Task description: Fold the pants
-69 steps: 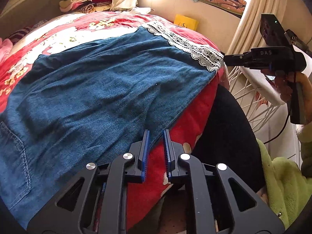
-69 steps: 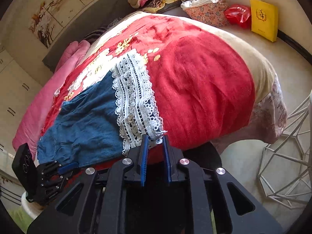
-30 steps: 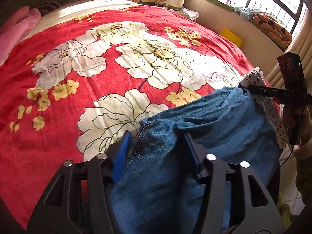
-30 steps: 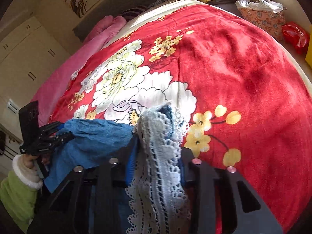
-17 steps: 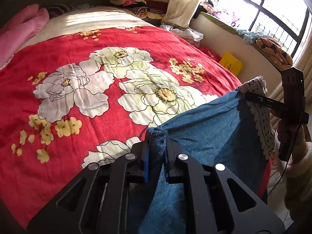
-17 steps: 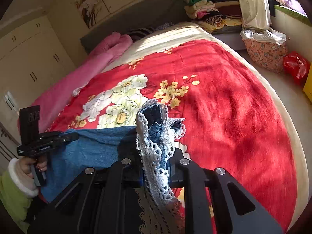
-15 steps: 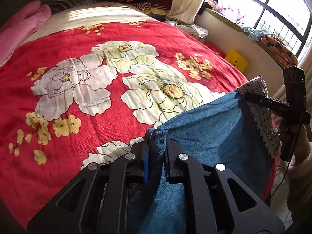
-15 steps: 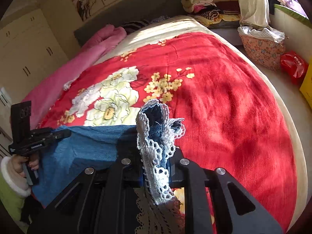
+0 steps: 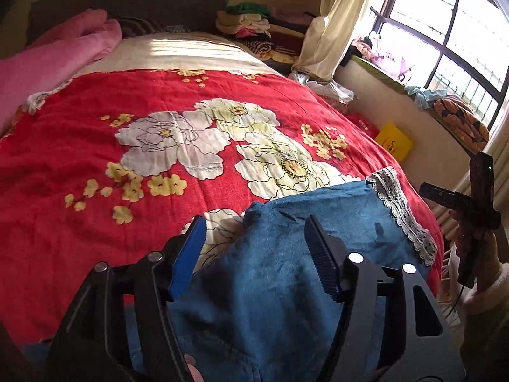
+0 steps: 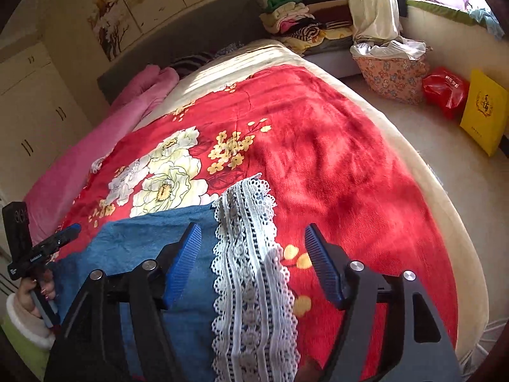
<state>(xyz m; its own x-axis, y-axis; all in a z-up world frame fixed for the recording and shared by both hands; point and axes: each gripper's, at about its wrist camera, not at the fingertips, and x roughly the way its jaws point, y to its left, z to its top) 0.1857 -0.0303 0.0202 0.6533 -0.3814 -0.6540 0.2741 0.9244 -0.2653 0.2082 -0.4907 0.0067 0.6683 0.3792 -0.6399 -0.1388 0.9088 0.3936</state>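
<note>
The blue denim pants [image 9: 286, 273] lie folded over on the near edge of the red flowered bedspread [image 9: 95, 146], their white lace hem [image 9: 400, 210] at the right. My left gripper [image 9: 254, 248] is open above the folded waist end, holding nothing. In the right wrist view my right gripper [image 10: 251, 254] is open above the lace hem [image 10: 251, 254] and the denim [image 10: 152, 232], holding nothing. Each gripper shows in the other's view, the right one [image 9: 458, 200] and the left one [image 10: 47, 245].
A pink blanket [image 9: 47, 60] lies along the bed's left side. Stacked clothes [image 9: 251, 25] sit past the headboard end. A flowered basket [image 10: 391, 76], a red bag [image 10: 445, 92] and a yellow bag [image 10: 483, 111] stand on the floor to the right.
Both grippers were shut on the pants, holding the fold up. Now both have opened, the fabric has dropped flat onto the bed, and the grippers have drawn back a little.
</note>
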